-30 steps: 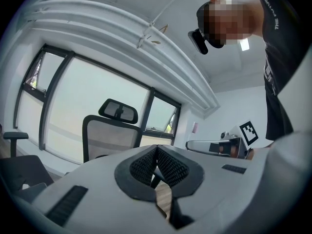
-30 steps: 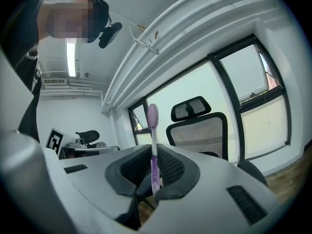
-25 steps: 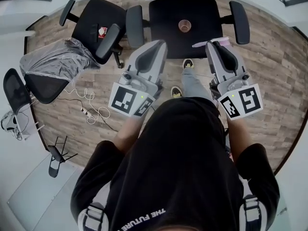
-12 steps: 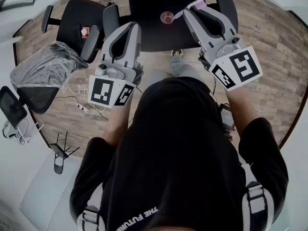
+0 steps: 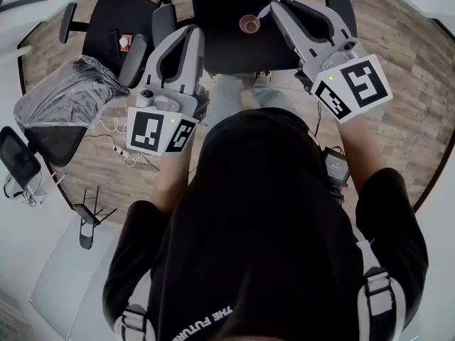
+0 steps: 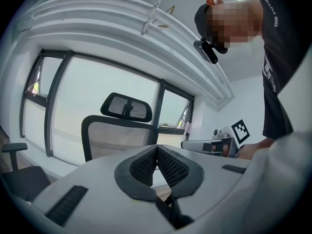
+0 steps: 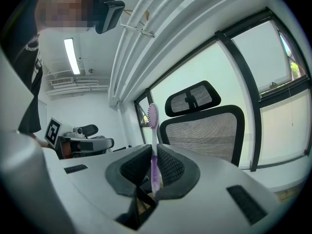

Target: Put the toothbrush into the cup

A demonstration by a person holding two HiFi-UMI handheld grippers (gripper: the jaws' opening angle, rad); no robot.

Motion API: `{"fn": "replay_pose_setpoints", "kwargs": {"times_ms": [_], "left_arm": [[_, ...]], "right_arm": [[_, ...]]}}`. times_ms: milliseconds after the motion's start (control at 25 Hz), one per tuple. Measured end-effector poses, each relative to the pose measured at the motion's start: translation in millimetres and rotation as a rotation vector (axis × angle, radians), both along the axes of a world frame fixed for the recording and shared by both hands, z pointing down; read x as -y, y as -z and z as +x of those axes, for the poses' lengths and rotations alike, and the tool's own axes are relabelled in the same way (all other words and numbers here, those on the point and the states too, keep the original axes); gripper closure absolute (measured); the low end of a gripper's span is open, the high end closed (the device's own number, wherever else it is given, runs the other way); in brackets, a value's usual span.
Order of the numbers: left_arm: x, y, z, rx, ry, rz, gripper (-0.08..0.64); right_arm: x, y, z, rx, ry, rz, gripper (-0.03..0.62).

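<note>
Our right tool [image 7: 153,164] is clamped on the lower handle of the purple toothbrush [image 7: 154,145], which stands out past the jaws with its bristle head [image 7: 152,115] leading. Our left tool [image 6: 157,154] has its jaws together with nothing between them, and it hangs near the seat's left edge, well apart from the cup. The cup [image 5: 248,24] stands upright about the middle of the black chair seat [image 5: 213,48]. In the head view the brush head lies near the cup, off to its right, and not yet over the mouth.

The step in hand, as we judge it, is lining up and lowering. We should carry the brush towards the seat's left edge until its tip sits over the cup's opening. Then we tilt the right tool so the shaft points down into the cup. We part the jaws only once the tip is inside the rim. The cup looks light, so a sideways knock on its wall could tip it. We come down from above, not across.
</note>
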State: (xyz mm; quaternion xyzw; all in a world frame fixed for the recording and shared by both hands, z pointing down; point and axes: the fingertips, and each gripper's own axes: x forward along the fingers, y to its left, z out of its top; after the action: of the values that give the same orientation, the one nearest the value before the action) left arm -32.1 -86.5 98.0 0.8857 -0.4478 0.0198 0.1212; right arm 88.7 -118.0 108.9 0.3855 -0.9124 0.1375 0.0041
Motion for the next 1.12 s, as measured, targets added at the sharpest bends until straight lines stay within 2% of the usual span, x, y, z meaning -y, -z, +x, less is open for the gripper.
{"fn": "replay_pose_setpoints", "kwargs": {"times_ms": [720,1120], "left_arm": [[21,-32,-30,-0.011,0.055,-0.067,0.54],[37,-55,-39,-0.019,0.061,-0.105,0.54]], "right_arm": [[26,-50,-29,-0.037,0.026,-0.088,0.545],[39,-90,-34,-0.069,0.002,-0.161,0.545]]}}
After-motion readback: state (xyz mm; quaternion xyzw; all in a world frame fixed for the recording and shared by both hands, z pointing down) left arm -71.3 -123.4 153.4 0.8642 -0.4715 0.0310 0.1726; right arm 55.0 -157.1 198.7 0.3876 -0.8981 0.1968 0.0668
